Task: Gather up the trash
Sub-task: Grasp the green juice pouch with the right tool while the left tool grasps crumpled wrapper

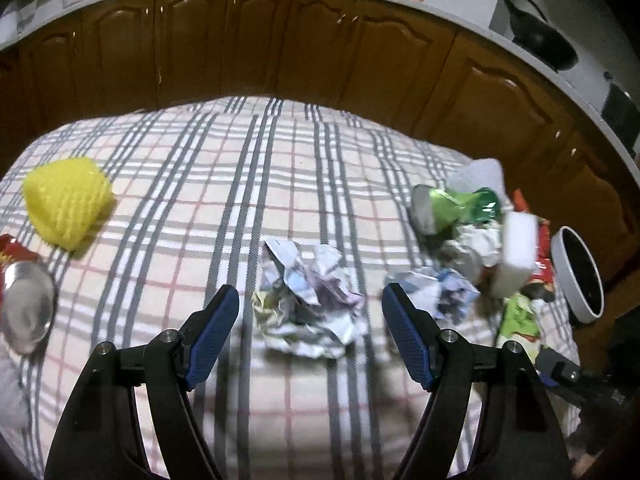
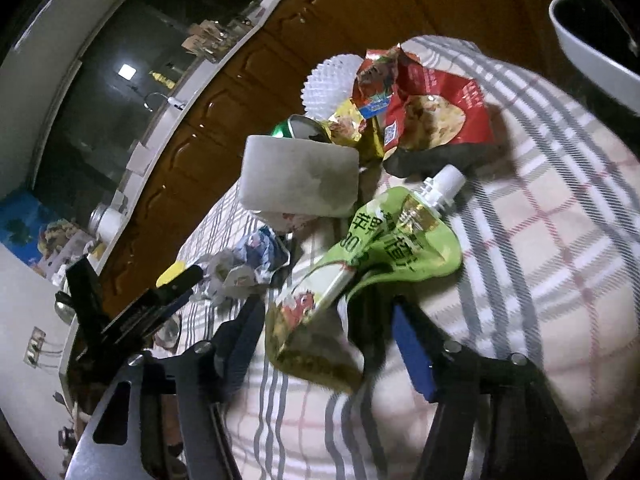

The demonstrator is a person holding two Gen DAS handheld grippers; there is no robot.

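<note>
Trash pile (image 1: pixel 476 236) blocking right side

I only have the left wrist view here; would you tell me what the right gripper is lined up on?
Observer: The right gripper has a crumpled green spouted pouch lying between its fingers; I cannot tell whether the pads press on it.
Operator: Thank you. What lies beyond that pouch?
Observer: A pale sponge block sits on the pile just behind it, and further back a torn red snack bag.
Operator: And the bin?
Observer: A white-rimmed container stands past the checked cloth, at the upper right of that view.
</note>
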